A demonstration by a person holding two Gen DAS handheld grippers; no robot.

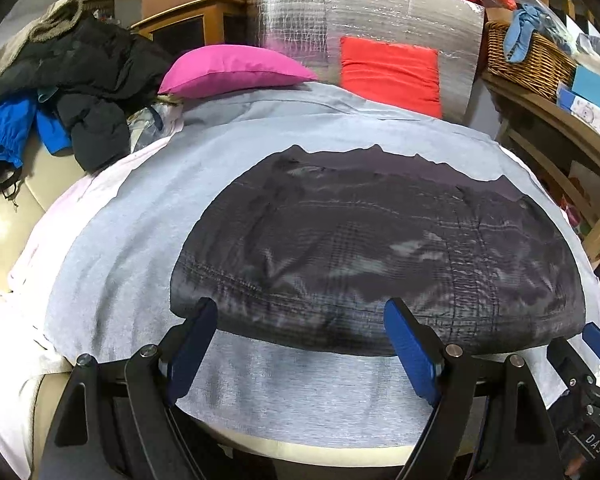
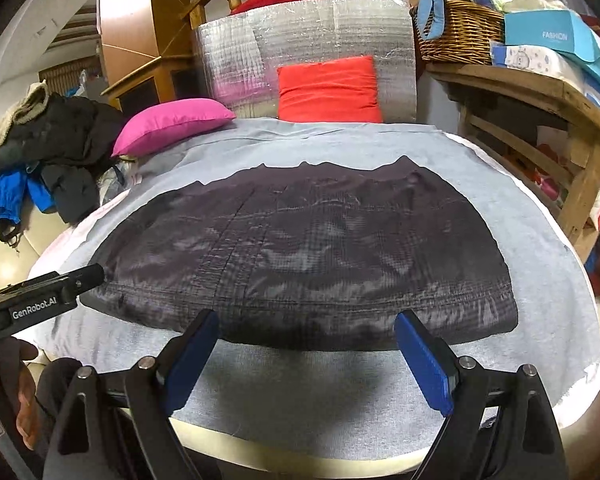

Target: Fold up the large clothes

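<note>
Your left gripper (image 1: 300, 344) hangs just short of the near hem of a dark quilted jacket (image 1: 380, 248), its blue-padded jaws spread wide with nothing between them but the pale grey sheet (image 1: 112, 248) below. Your right gripper (image 2: 312, 354) sits the same way at that hem, jaws well apart and empty, its fingertips just overlapping the jacket's near edge in the right wrist view without visibly pressing on it. The jacket lies flat and folded into a broad dark slab across the middle of the sheet, its far edge ragged against the grey, its near edge a thick rounded fold. In the left wrist view the right gripper's blue pad shows at the frame's lower right corner, just beside the jacket's corner. In the right wrist view the left gripper's black body juts in from the left, close to the jacket's left end, with your hand (image 2: 4, 384) beneath it. Behind the sheet a pink cushion (image 1: 236, 70) lies on the left and a red cushion (image 1: 390, 74) leans against a silver foil-covered panel (image 1: 364, 12). A heap of dark and blue clothing (image 1: 72, 92) sits well off to the left, a wicker basket (image 1: 528, 58) on a wooden shelf to the right.
</note>
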